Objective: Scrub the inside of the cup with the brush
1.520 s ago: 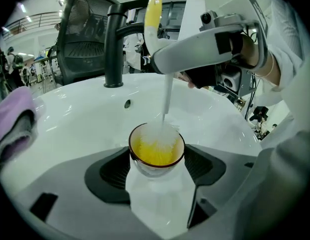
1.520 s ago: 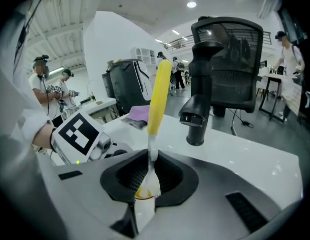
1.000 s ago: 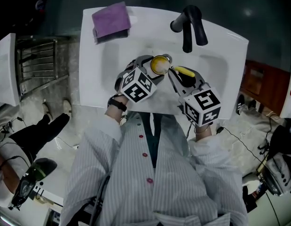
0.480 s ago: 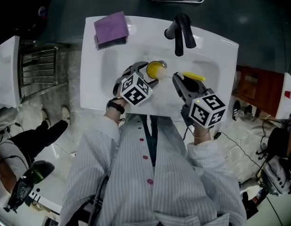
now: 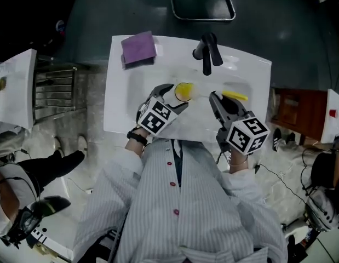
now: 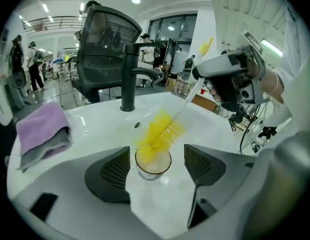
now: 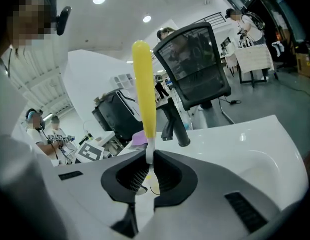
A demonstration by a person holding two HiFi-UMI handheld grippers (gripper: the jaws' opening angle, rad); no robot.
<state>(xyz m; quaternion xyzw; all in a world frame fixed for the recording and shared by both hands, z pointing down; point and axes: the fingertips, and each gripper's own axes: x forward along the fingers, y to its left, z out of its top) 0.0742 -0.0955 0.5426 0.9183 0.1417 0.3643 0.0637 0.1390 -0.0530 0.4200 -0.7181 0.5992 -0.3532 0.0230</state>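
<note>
A small clear glass cup stands in the white sink. The jaws of my left gripper stand on either side of it, open, with a gap on each side. The yellow bristles of the brush dip into the cup's mouth, and its thin white stem slants up to the right. My right gripper is shut on that stem, with the yellow handle sticking up above its jaws. In the head view the cup lies between the left gripper and the right gripper.
A black faucet rises at the back of the sink, just beyond the cup. A folded purple cloth lies on the sink's back left corner. A black office chair stands behind the sink. A person's shoes and legs show at the left.
The head view has shifted and the sink sits lower in frame. The right gripper with the brush has drawn slightly right of the cup. The left gripper has stayed at the cup.
</note>
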